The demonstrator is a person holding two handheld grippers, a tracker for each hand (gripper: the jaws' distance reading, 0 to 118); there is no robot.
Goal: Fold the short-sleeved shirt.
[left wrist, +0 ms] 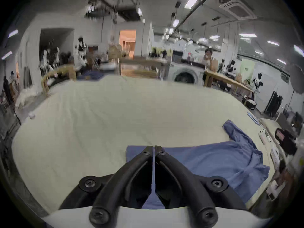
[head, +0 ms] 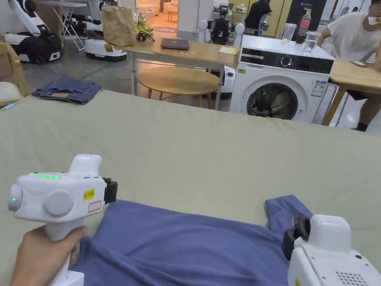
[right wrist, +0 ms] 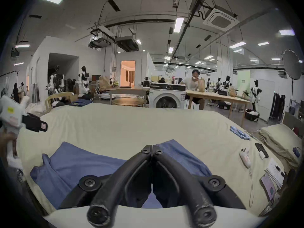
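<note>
One blue shirt (head: 178, 245) on the bed (head: 193, 149); two grippers (left (left wrist: 153, 146), right (right wrist: 152, 146)), fingers clenched, grasping nothing

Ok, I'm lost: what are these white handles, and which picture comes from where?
There is no robot arm here. A person holds two white plastic pistol-grip handles, each ending in black tongs.

The head view comes from a camera on the person's head. It shows the left tongs, held by the person's hand, and the right tongs. The two round pictures come from cameras riding on the handles, each looking out along its own tongs.

On the pale green sheet lies the blue short-sleeved shirt, spread but rumpled. Folded blue jeans sit at the sheet's far left corner.

Both tongs are shut. The left tongs hang above the shirt's edge and carry no cloth. The right tongs sit by a sleeve, and I cannot tell whether they pinch it.
</note>
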